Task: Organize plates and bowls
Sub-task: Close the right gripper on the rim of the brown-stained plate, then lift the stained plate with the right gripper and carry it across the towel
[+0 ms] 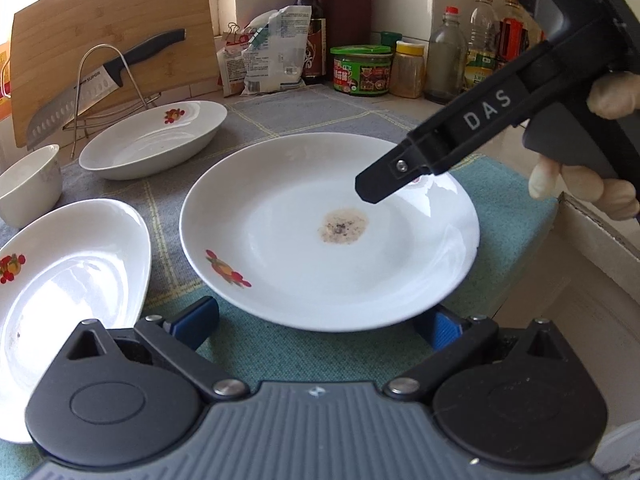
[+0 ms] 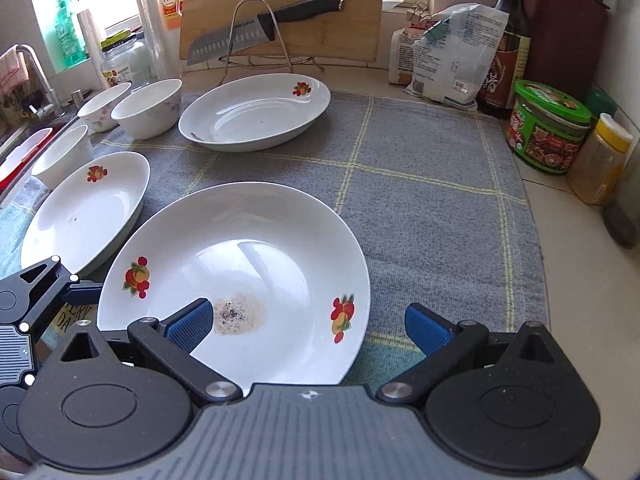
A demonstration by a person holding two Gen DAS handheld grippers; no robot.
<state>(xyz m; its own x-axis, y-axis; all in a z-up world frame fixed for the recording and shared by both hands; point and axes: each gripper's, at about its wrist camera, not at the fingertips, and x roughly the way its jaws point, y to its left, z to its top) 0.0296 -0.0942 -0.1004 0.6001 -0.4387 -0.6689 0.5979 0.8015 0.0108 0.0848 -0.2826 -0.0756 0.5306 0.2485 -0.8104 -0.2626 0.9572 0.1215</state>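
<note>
Straddling the soiled round plate [image 2: 240, 264] from opposite rims, the left tool [image 1: 316, 324] and right tool [image 2: 308, 324] both gape wide, gripping nothing, seemingly poised to lift it off the desk.

"DAS" stands in pale letters on the right gripper [image 1: 374, 190] arm, above the stained plate [image 1: 328, 232], and "SUPOR" on the knife [image 2: 236, 36] blade far ahead of the fingers.

Near rim of the soiled plate [image 2: 240, 264] hidden behind the right tool [image 2: 308, 326].
</note>
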